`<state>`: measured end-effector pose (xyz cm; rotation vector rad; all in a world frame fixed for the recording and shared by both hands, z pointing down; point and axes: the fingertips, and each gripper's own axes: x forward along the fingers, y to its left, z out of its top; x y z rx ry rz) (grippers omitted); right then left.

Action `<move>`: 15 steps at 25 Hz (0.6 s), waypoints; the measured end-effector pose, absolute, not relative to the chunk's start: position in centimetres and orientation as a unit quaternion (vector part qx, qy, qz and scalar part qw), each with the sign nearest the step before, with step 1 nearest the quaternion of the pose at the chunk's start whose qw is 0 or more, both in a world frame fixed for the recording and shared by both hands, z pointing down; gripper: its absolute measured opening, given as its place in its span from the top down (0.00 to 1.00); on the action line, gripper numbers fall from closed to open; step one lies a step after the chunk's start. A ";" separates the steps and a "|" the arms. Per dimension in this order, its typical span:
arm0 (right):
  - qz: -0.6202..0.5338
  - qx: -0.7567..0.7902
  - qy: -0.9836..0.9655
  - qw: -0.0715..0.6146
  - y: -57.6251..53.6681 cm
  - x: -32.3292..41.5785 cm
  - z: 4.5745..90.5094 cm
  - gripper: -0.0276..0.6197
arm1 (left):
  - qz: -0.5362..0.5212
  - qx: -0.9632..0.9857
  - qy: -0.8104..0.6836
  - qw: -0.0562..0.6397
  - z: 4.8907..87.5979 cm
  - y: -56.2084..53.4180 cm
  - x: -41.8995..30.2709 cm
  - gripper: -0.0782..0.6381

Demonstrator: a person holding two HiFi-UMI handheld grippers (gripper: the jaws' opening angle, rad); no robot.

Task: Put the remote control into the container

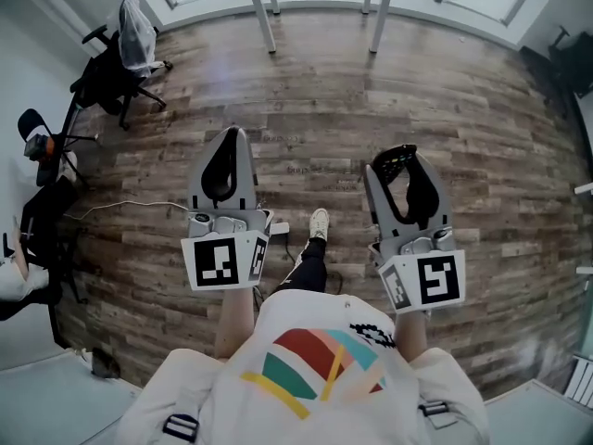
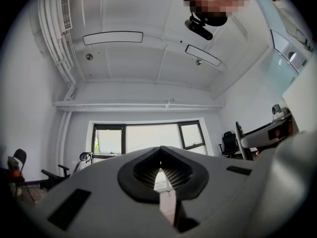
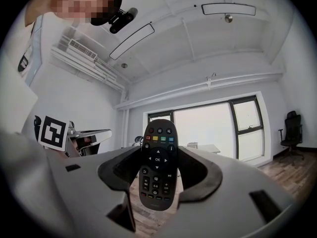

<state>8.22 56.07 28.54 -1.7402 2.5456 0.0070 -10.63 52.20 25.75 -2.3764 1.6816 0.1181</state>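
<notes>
A black remote control (image 3: 157, 165) with coloured buttons stands upright between the jaws of my right gripper (image 3: 158, 152), which is shut on its sides. In the head view the remote (image 1: 390, 162) pokes out at the tip of the right gripper (image 1: 398, 156), held level over the wooden floor. My left gripper (image 1: 232, 137) is held beside it at the left. Its jaws meet at the tip (image 2: 159, 155) with nothing between them. No container shows in any view.
A person's leg and white shoe (image 1: 319, 222) are below on the plank floor (image 1: 463, 109). White table legs (image 1: 320, 12) stand ahead. Black office chairs (image 1: 116, 72) and a thin cable (image 1: 120, 209) lie at the left. A wide window (image 2: 148, 138) fills the far wall.
</notes>
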 end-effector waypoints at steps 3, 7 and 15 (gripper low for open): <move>-0.008 -0.557 0.830 0.022 51.8 7.9 28.6 0.59 | 0.033 -0.809 0.577 0.106 25.8 48.1 -10.6 0.88; -0.009 -0.551 0.834 0.022 46.6 7.1 27.9 0.59 | 0.044 -0.806 0.576 0.124 24.4 43.7 -11.0 0.88; 0.001 -0.546 0.838 0.005 38.5 5.2 26.9 0.59 | 0.050 -0.806 0.578 0.117 23.9 35.1 -12.5 0.88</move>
